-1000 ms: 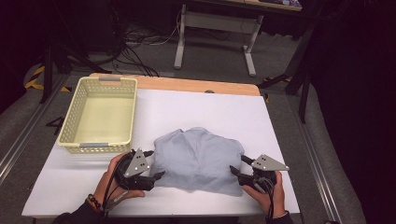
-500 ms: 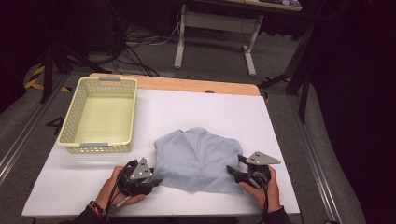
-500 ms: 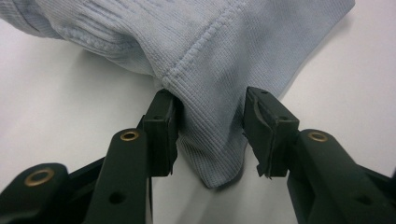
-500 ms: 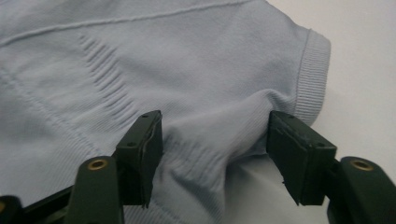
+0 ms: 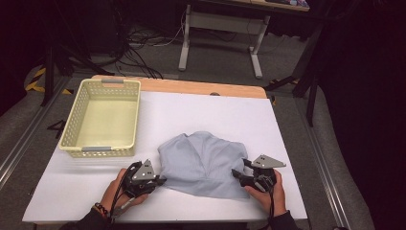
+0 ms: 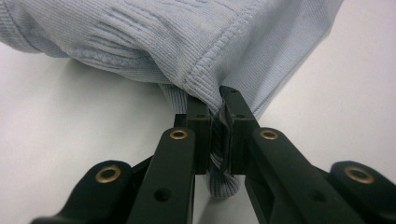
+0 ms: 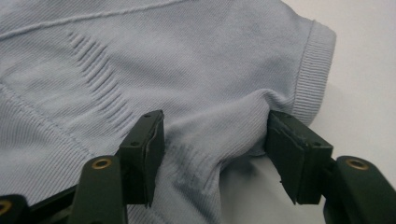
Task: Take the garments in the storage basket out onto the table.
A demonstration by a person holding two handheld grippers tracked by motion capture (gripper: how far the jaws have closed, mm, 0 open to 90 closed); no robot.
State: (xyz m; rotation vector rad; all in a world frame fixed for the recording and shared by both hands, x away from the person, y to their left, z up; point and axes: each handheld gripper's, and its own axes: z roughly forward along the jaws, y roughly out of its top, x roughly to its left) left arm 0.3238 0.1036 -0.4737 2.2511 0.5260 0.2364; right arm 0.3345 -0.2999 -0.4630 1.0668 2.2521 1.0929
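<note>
Shirt (image 5: 203,163) beside bare basket (image 5: 103,117), left fingers (image 6: 201,126) pinching hem, right fingers (image 7: 147,149) wide.

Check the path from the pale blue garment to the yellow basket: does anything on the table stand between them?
Nothing visible does. The garment lies to the right of the basket, with bare white table between. The left gripper is already clamped on its hem; the right gripper straddles a fold.

readable text: none showing | labels, brands, numbers, signs: none showing on any surface | views checked: high, left gripper, right gripper
</note>
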